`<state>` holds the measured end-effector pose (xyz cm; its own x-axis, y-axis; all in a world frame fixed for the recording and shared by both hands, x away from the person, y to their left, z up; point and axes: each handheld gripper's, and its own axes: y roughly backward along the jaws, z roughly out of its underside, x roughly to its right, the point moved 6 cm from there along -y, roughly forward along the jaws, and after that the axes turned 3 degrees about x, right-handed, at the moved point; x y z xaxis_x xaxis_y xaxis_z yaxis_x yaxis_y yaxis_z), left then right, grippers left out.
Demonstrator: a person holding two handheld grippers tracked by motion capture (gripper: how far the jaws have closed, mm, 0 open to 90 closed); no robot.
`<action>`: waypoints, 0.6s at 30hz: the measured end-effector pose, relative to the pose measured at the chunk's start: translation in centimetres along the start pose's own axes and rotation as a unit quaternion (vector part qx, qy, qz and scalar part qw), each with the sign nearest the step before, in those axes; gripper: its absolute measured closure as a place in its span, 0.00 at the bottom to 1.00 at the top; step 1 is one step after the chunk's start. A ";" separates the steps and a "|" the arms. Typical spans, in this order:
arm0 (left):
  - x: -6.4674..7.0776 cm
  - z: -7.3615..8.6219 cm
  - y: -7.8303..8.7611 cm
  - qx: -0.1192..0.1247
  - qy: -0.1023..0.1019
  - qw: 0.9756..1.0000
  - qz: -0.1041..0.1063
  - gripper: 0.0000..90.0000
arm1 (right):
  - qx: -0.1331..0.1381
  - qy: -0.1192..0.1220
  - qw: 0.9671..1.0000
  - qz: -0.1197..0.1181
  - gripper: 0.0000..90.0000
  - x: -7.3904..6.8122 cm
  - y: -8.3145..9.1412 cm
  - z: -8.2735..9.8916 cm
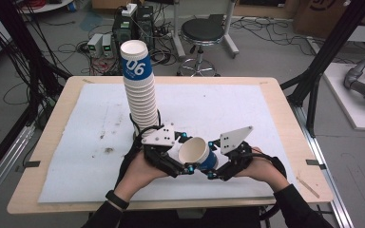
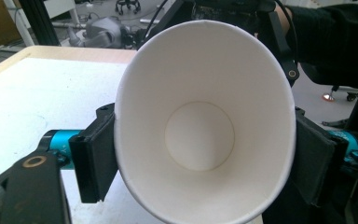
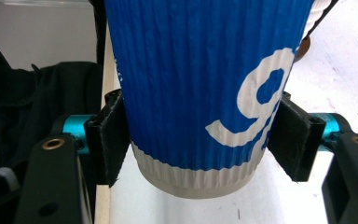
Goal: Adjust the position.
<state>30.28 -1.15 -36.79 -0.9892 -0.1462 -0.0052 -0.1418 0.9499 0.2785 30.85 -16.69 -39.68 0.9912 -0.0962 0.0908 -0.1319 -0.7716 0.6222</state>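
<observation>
Between my two grippers a blue ribbed paper cup (image 1: 197,152) lies tilted above the near middle of the white sheet (image 1: 95,118), its white mouth facing up and left. My left gripper (image 1: 186,153) is shut on the cup's rim end; in the left gripper view the cup (image 2: 200,140) is squeezed into an oval between the black pads (image 2: 95,154). My right gripper (image 1: 211,159) is shut on the cup's base end, its pads (image 3: 107,140) pressing the blue wall (image 3: 191,70) just above the white bottom band. A tall stack of the same cups (image 1: 140,90) stands just behind the left gripper.
The sheet covers a wooden table (image 1: 285,118). The cup stack leans slightly and rises close behind my left hand. Beyond the far edge are a black stool (image 1: 202,33), electronics boxes (image 1: 133,26) and loose cables on the floor. Black frame posts (image 1: 323,52) stand at both sides.
</observation>
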 end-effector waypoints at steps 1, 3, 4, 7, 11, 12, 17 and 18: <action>0.0 0.0 0.0 0.004 0.003 1.000 -0.002 0.21 | 0.006 -0.003 1.000 -0.007 0.33 0.0 0.0 0.0; 0.1 -0.2 0.0 0.023 0.011 1.000 -0.001 0.17 | 0.020 -0.009 1.000 -0.016 0.33 0.1 0.1 -0.1; 0.1 -0.3 -0.1 0.033 0.015 0.999 -0.003 0.17 | 0.027 -0.011 0.999 -0.020 0.33 0.1 0.2 -0.1; -0.1 -0.5 0.0 0.061 0.039 0.997 0.005 0.16 | 0.047 -0.020 0.998 -0.026 0.34 0.1 0.3 -0.1; -0.2 -0.6 0.2 0.091 0.057 0.994 0.008 0.16 | 0.073 -0.027 0.997 -0.023 0.34 0.3 0.7 -0.5; -0.2 -0.7 0.3 0.097 0.061 0.993 0.009 0.16 | 0.079 -0.029 0.996 -0.024 0.34 0.4 0.8 -0.5; -0.2 -0.8 0.3 0.116 0.067 0.991 0.021 0.16 | 0.105 -0.044 0.993 -0.028 0.33 0.5 1.1 -0.7; -0.2 -0.8 0.3 0.119 0.068 0.990 0.021 0.16 | 0.108 -0.046 0.993 -0.031 0.34 0.5 1.0 -0.7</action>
<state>30.48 -1.05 -35.91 -0.9826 -0.1260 0.1365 -0.1213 0.9917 0.0420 31.17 -17.03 -38.50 0.9954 -0.0936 -0.0192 -0.0755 -0.8933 0.4430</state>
